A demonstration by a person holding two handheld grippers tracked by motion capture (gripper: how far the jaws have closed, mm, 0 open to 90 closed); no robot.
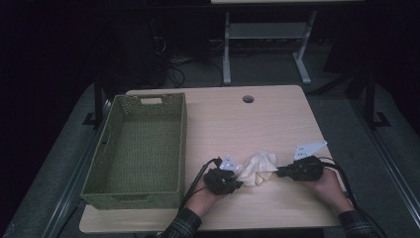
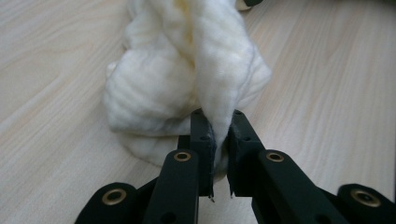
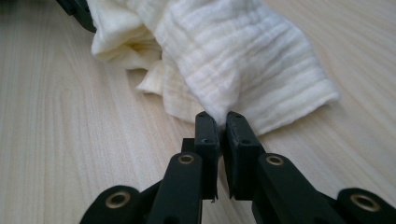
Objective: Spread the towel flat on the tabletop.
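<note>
While crumpled on the table, cloth pinched in left fingers, right fingers.

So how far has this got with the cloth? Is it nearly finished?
Early days, by the look of it. Done: the left gripper and right gripper have each pinched a fold of the cream cloth. In hand: it lies crumpled on the table between them. Left: lifting or spreading it; the green basket beside it holds nothing, perhaps its destination.

A lab: bare desks, floor cables
</note>
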